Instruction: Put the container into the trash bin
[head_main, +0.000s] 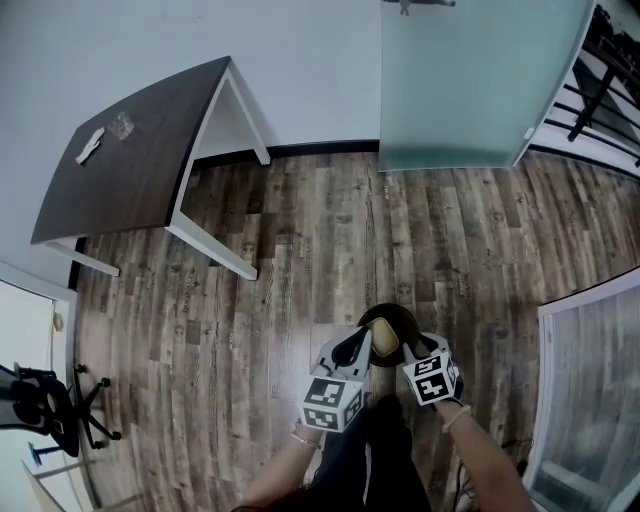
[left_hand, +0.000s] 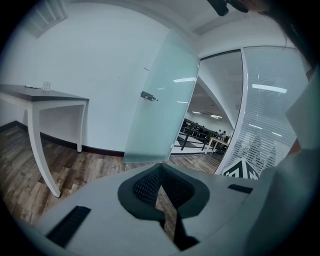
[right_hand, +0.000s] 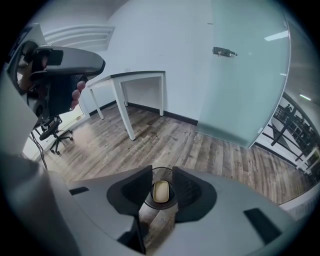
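Note:
A dark round trash bin (head_main: 401, 318) stands on the wood floor just in front of the person's legs. A tan container (head_main: 384, 340) lies inside it. Both grippers hang just over the bin. My right gripper (head_main: 418, 350) is at the bin's right side. In the right gripper view its jaws (right_hand: 162, 176) stand apart with nothing between them, and the container (right_hand: 160, 191) shows far below in the bin (right_hand: 162, 169). My left gripper (head_main: 355, 350) is at the bin's left side. In the left gripper view it (left_hand: 160, 167) points out over the floor, its tips meeting, holding nothing.
A dark-topped desk (head_main: 130, 150) with white legs stands at the back left, with small items on it. A frosted glass door (head_main: 470, 80) is at the back. An office chair (head_main: 50, 405) sits at the far left and a glass partition (head_main: 600, 380) at the right.

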